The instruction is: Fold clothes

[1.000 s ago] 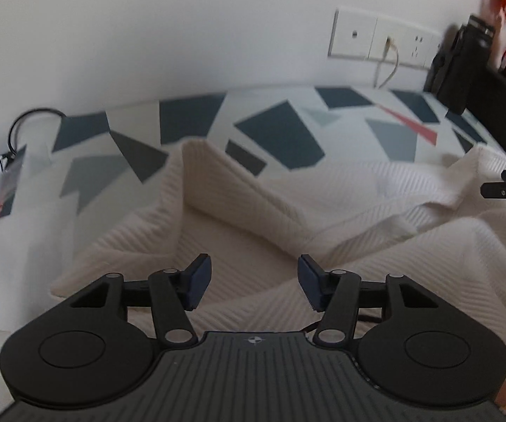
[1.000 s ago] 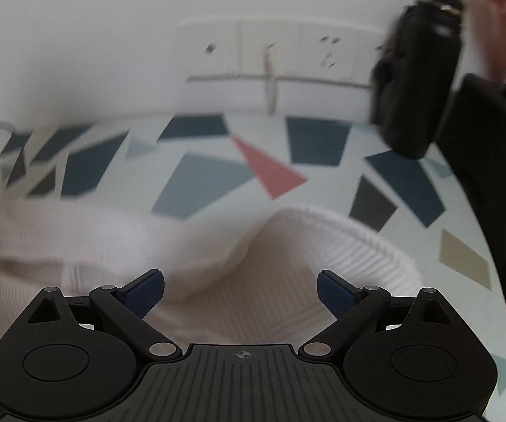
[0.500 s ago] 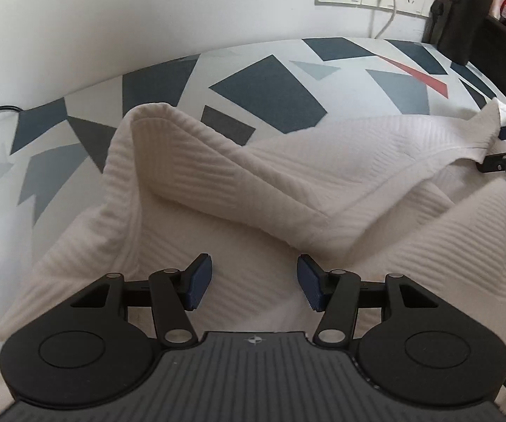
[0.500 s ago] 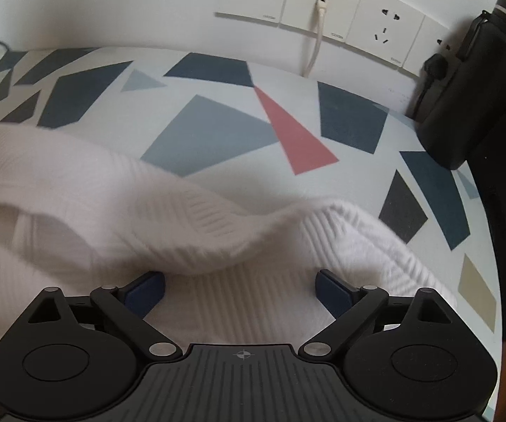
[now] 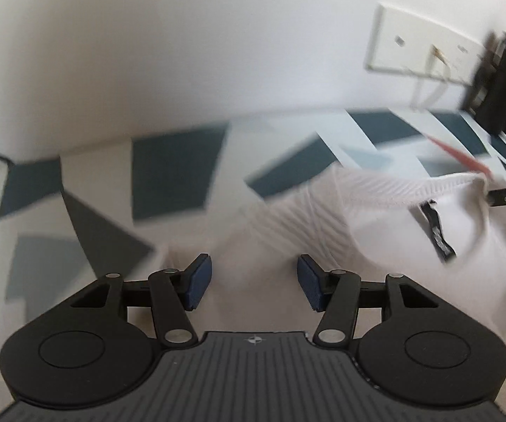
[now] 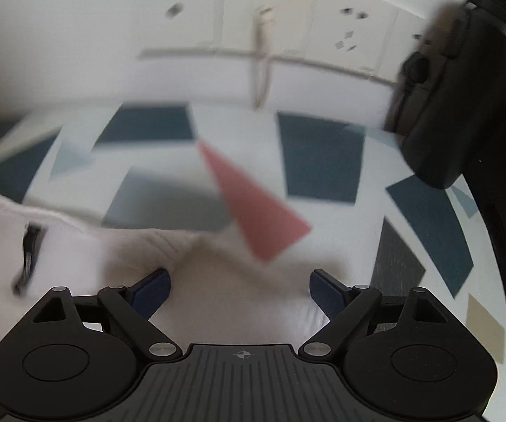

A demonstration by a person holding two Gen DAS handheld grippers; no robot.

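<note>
Left wrist view showed the white garment (image 5: 376, 218) on the patterned desk (image 5: 175, 172) ahead-right of the left gripper (image 5: 251, 283), both grippers' jaws apart, the right gripper (image 6: 240, 293) over its edge.

Both views are bright with soft, even daylight, no harsh glare. Heavy motion blur smears the wall sockets (image 6: 288, 45) and the patterned tablecloth (image 5: 175, 172), worst toward the upper right of each frame. The gripper bodies along the bottom stay sharp. Fisheye bending curves the table edge, and the corners vignette dark. Shadows are faint under the white garment (image 5: 376, 218).
</note>
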